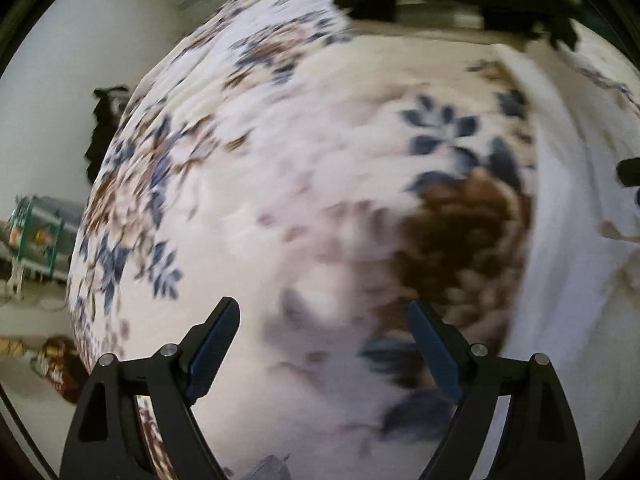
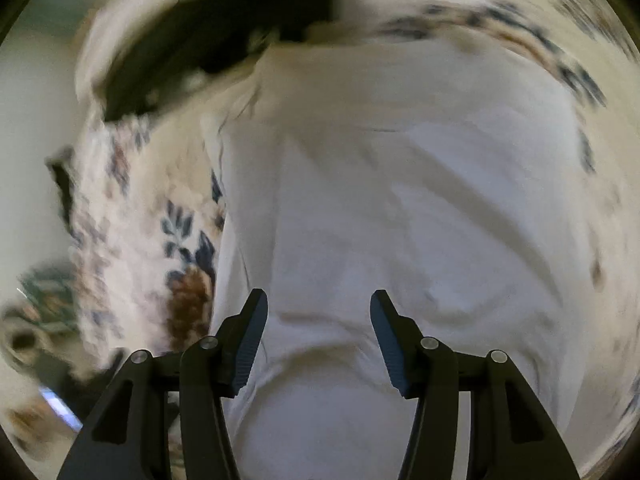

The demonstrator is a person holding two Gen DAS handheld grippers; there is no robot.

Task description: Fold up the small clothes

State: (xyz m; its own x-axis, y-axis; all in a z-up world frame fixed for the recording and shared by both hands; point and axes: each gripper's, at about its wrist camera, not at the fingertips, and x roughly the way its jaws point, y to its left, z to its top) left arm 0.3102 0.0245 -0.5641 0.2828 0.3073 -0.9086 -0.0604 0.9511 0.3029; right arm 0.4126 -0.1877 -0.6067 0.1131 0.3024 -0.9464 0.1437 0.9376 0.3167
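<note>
Hovering with both tools empty, you look between folds: your left hand-held gripper (image 1: 324, 344) stands wide open over the floral bedspread (image 1: 280, 168), and your right hand-held gripper (image 2: 319, 340) hangs part open just above the white garment (image 2: 400, 200) lying flat beneath and beyond it. Next, I judge, each needs an edge to pinch.

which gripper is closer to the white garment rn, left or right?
Right. The right gripper hangs open directly over the white garment. The left gripper is open over the floral bedspread, with the garment off to its side.
</note>
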